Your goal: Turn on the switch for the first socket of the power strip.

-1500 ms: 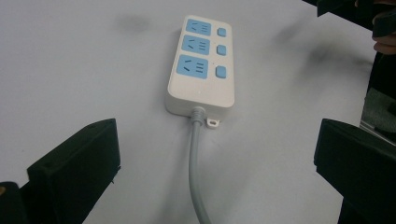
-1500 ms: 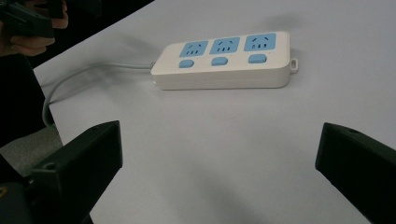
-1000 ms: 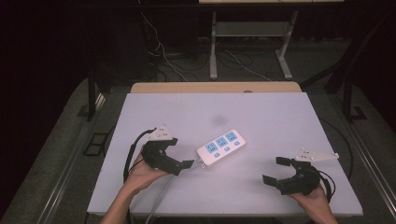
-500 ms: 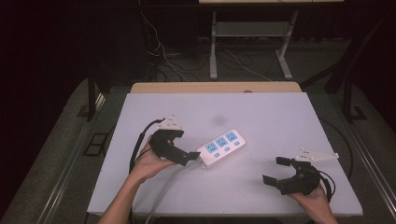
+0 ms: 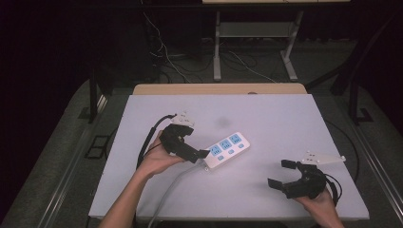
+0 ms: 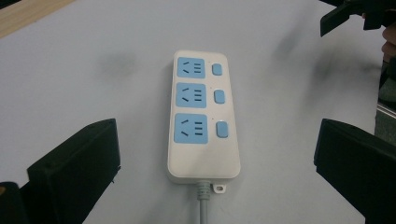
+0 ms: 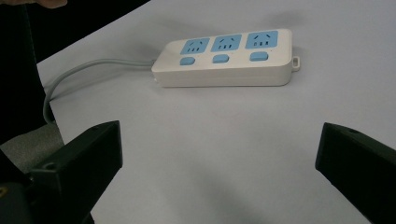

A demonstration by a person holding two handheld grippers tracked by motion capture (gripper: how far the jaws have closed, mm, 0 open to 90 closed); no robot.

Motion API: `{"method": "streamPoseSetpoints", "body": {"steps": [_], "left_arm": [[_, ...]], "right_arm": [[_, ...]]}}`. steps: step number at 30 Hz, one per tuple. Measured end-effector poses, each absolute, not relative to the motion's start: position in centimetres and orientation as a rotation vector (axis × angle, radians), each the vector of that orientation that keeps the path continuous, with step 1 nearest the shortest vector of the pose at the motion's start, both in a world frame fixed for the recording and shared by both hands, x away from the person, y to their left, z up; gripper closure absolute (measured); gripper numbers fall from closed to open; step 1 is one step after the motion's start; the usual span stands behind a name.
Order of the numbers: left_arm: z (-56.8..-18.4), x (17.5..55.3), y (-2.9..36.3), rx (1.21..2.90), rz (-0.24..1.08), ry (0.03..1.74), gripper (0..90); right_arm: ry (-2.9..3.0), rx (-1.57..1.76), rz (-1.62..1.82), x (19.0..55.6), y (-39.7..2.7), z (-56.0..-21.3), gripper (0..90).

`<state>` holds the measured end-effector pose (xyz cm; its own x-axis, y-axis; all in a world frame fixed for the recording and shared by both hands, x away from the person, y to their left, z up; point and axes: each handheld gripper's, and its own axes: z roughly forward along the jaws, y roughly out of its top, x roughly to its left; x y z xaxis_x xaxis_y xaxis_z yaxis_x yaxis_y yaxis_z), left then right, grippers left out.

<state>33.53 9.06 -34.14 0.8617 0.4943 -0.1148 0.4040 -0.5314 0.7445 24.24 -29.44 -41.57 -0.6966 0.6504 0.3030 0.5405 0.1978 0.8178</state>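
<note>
A pale table (image 5: pixel 285 123) stands in a dark room, cables on the floor behind it; the left gripper (image 5: pixel 202 154) hovers at the cord end of the white power strip (image 5: pixel 227 148), jaws spread wide, gripping nothing; the right gripper (image 5: pixel 283 173) waits well apart near the front right corner, jaws likewise spread and empty; bare tabletop lies between them.

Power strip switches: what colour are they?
Blue, on a white power strip; the switches show best in the left gripper view.
</note>
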Motion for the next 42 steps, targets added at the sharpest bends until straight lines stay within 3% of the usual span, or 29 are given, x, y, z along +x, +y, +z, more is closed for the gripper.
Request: {"method": "streamPoseSetpoints", "body": {"steps": [14,28,42], "left_arm": [[-33.7,34.8,7.0,2.247,0.126,0.604,0.0],[-33.8,36.2,5.2,2.283,0.099,0.589,6.5],[-34.8,36.7,4.4,2.314,0.083,0.564,38.8]], "right_arm": [[2.346,1.17,1.522,24.3,-29.3,-41.6,0.2],[2.348,1.167,1.524,24.3,-29.4,-41.6,0.2],[2.353,1.161,1.519,24.3,-29.3,-41.6,0.2]]}}
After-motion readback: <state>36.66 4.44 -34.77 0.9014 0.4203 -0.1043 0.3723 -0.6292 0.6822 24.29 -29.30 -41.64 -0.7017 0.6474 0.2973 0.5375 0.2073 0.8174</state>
